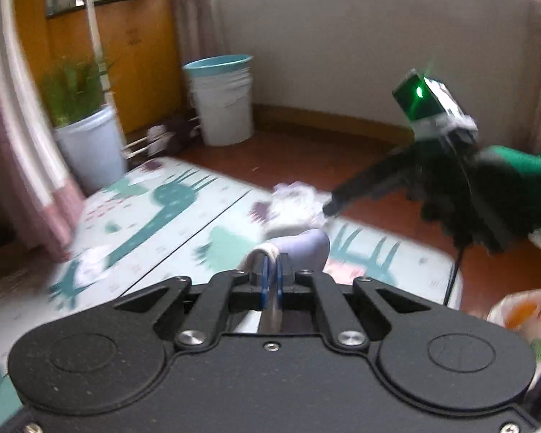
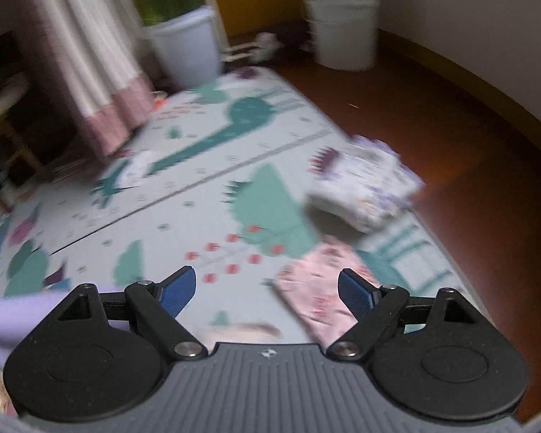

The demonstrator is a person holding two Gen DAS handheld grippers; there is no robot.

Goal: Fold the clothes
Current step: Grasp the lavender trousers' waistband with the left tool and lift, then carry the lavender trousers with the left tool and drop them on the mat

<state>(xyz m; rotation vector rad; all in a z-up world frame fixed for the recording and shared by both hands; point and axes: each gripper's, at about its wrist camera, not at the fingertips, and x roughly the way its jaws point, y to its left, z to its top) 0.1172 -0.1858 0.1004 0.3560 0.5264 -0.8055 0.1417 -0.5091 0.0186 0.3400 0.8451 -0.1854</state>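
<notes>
Pinching a lavender garment (image 1: 308, 249) by its white-trimmed edge, the left gripper (image 1: 271, 270) sits at the lower centre of its own view with both blue pads pressed together on the cloth, which bulges just beyond the fingertips. In the right wrist view the same lavender cloth (image 2: 14, 319) shows as a blurred fold at the lower left edge. The right gripper (image 2: 267, 288) stands wide apart at the bottom of its view, holding nothing, its blue pads (image 2: 178, 292) splayed above the patterned play mat (image 2: 212, 187). A pink printed garment (image 2: 319, 288) lies flat on the mat at lower right of centre, partly behind the right-hand pad. Further up and to the right, a folded white garment with purple print (image 2: 368, 184) rests near the mat's edge, beside the brown floor (image 2: 451, 115). In the left wrist view that white bundle (image 1: 295, 205) lies at centre, with the tip of the right gripper (image 1: 330, 209) close against it, carried by a green-sleeved arm (image 1: 515, 187). A white bucket with a teal lid (image 1: 221, 101) and a potted plant (image 1: 79, 119) stand beyond the mat.
</notes>
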